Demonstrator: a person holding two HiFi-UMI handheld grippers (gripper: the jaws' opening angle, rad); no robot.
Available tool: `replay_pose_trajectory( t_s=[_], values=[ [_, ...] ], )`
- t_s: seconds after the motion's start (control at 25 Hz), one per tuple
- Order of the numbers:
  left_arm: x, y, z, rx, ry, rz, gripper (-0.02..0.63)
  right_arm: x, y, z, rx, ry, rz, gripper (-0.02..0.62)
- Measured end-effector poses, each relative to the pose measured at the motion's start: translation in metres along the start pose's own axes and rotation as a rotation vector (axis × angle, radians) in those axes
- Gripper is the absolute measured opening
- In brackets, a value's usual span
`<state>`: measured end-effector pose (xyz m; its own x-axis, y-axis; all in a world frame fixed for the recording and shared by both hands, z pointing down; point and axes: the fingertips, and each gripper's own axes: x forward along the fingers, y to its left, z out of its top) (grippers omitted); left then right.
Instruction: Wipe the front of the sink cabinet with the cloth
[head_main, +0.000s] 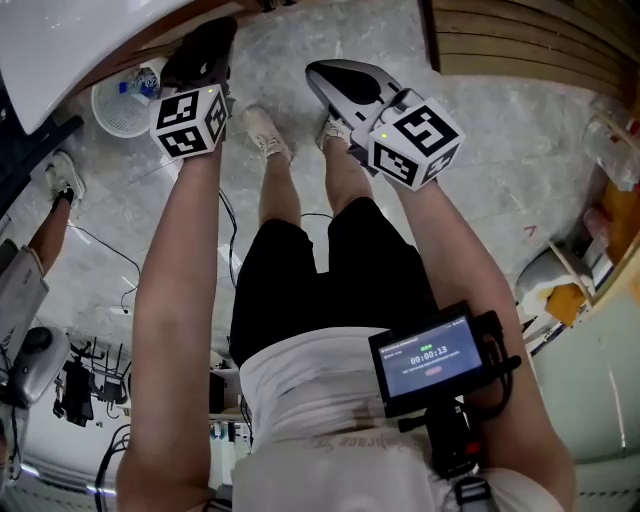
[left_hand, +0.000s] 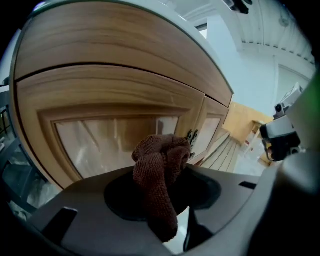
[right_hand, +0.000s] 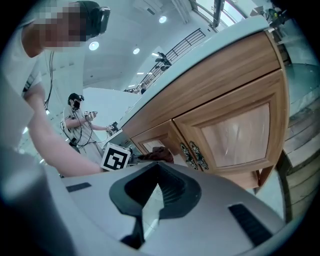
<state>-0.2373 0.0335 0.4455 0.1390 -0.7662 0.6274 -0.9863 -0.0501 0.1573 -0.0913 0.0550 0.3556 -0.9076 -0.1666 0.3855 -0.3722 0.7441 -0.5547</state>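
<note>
Left gripper (left_hand: 165, 220) clamped the brown cloth (left_hand: 159, 167) near the cabinet door (left_hand: 100, 142); contact unclear. Right gripper (right_hand: 150, 200) jaws together, empty. I judged flat pressure and overlapping strokes best.

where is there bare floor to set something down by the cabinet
Bare marble floor lies between the right gripper and the wooden slats. Crowded: the white basket at left, cables lower left, clutter at the right edge.
</note>
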Motion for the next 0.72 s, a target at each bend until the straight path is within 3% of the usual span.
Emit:
replay_pose_trajectory(
  t_s=[0.48, 0.72],
  values=[
    [0.019, -0.042, 0.031, 0.034, -0.04, -0.11, 0.175, -0.002, -0.007, 0.002, 0.015, -0.014, -0.026, 0.012],
    [0.02, -0.073, 0.031, 0.118, -0.035, -0.21, 0.175, -0.002, -0.007, 0.0, 0.026, -0.009, -0.03, 0.012]
  ],
)
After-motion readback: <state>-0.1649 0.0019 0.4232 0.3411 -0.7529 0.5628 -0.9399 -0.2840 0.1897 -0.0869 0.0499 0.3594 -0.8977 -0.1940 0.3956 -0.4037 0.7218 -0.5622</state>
